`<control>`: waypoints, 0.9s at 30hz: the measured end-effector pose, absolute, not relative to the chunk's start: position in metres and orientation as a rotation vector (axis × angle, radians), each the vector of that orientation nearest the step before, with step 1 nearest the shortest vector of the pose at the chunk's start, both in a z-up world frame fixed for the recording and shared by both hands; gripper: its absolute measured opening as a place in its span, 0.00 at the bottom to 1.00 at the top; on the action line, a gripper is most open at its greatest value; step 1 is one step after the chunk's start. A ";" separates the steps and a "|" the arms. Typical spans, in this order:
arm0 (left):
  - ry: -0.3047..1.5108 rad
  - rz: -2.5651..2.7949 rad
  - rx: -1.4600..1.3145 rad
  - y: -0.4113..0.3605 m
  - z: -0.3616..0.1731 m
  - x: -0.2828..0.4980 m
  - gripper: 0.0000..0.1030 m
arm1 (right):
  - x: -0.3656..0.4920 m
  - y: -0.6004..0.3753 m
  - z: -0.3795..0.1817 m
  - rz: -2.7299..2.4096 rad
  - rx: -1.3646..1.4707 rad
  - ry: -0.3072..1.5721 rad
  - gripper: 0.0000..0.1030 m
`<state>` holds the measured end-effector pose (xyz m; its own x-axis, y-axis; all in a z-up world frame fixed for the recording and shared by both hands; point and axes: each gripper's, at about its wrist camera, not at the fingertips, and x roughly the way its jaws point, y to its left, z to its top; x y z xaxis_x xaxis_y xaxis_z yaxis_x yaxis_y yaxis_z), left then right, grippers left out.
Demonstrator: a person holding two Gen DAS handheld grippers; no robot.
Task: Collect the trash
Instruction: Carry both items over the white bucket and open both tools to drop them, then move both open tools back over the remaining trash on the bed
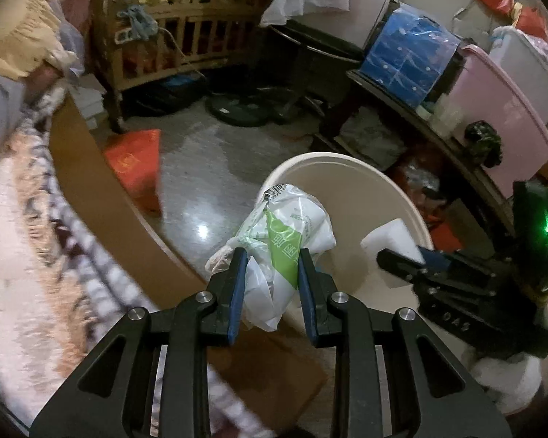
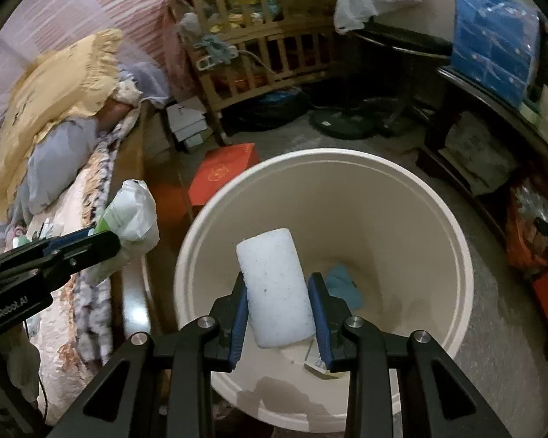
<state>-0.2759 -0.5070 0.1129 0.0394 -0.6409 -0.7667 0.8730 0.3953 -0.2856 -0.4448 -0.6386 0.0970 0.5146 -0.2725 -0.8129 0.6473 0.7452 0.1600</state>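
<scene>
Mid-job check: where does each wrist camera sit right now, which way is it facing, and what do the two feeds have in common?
Left wrist: sits behind the left gripper, angled down at the floor and the bucket; its fingers clamp a crumpled plastic bag; the right gripper shows at right.
Right wrist: sits behind the right gripper, looking down into the bucket, clamping a white foam block; the left gripper shows at left.
Shared: bucket, both grippers, bag, foam block, wooden crib.
</scene>
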 end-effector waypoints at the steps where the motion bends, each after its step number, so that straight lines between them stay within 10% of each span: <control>1: 0.989 -1.195 0.283 -0.510 0.113 -0.277 0.24 | -0.447 -0.640 0.096 -0.584 0.487 0.866 0.29; 5: 1.017 -1.235 0.241 -0.521 0.112 -0.280 0.26 | -0.453 -0.649 0.092 -0.604 0.511 0.865 0.33; 9: 1.044 -1.292 0.169 -0.524 0.115 -0.282 0.57 | -0.457 -0.653 0.092 -0.636 0.524 0.857 0.42; 27: 0.914 -1.061 0.246 -0.449 0.122 -0.251 0.58 | -0.416 -0.602 0.099 -0.527 0.482 0.864 0.57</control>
